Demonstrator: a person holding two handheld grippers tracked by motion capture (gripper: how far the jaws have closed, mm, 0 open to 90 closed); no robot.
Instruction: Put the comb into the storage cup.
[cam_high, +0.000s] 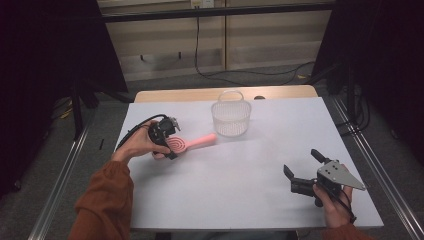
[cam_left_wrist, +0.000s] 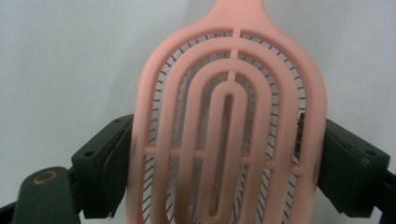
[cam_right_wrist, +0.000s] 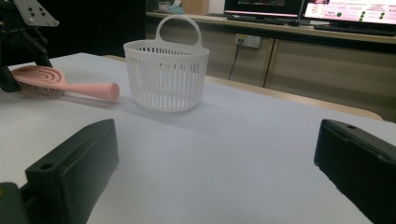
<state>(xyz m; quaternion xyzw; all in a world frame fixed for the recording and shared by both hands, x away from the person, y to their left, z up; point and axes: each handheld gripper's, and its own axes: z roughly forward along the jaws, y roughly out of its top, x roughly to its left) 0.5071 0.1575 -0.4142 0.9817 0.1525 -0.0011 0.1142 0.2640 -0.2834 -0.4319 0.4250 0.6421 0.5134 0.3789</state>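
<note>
The pink hairbrush (cam_left_wrist: 229, 126) is pinched across its head by the left gripper (cam_high: 167, 137), low over the counter (cam_high: 240, 170) beside the white basket (cam_high: 230, 117). The right gripper (cam_high: 307, 172) is held with fingers spread, empty. Because the head's rounded edges are gripped, a slip or twist may be caused when lifted.

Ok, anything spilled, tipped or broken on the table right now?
Nothing stands out. The white basket stands upright, and the pink hairbrush looks intact, its head clamped in the left gripper. The right gripper is open, off to the side.

Dim surroundings, evenly lit, soft blur
</note>
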